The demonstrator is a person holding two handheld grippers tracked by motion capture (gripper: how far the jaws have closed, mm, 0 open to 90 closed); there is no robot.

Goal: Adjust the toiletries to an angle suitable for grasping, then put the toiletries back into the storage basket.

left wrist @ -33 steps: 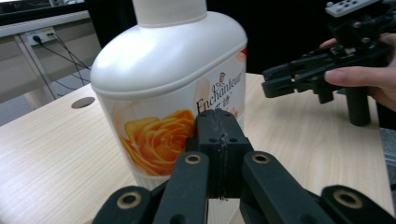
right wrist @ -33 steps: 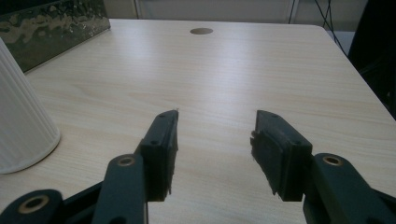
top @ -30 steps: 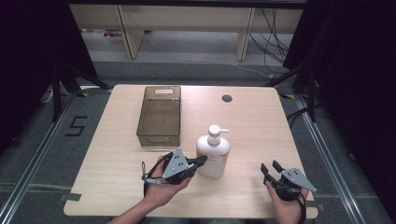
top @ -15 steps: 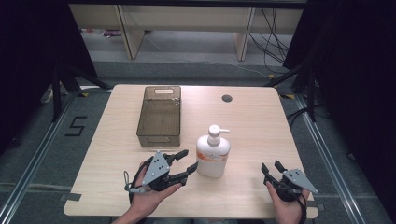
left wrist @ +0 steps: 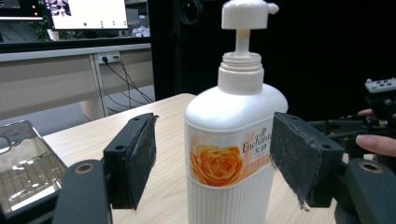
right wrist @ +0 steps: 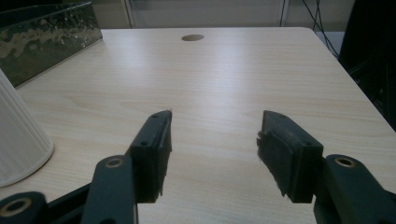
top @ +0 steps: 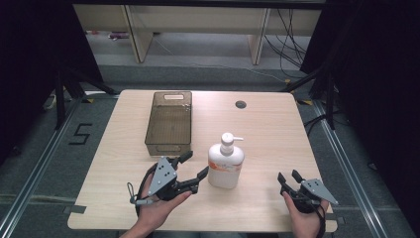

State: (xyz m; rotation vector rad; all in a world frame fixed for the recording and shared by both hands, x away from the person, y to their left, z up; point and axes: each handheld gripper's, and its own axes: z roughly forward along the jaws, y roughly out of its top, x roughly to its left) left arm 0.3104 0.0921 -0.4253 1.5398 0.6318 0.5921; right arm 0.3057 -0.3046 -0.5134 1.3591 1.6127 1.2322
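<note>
A white pump bottle [top: 225,161] with an orange rose label stands upright near the table's front middle. My left gripper [top: 196,163] lies just left of it, open, its tips pointing at the bottle's side. In the left gripper view the bottle [left wrist: 233,154] stands between the two black pads [left wrist: 142,158], with a gap on each side. My right gripper [top: 288,175] rests open near the front right edge, apart from the bottle. In the right gripper view my right gripper [right wrist: 212,140] holds nothing, and the bottle's ribbed base [right wrist: 18,144] shows at the left.
A clear brownish tray [top: 169,123] sits behind the left gripper, its wall [right wrist: 42,32] also seen from the right gripper. A round cable hole [top: 240,104] lies at the table's back. Bare tabletop spreads right of the bottle. The other hand's gripper [left wrist: 380,93] shows beyond the bottle.
The left gripper drew back to the left half a second ago and has now come forward again, its jaws on either side of the bottle. The right gripper and the bottle have not moved.
</note>
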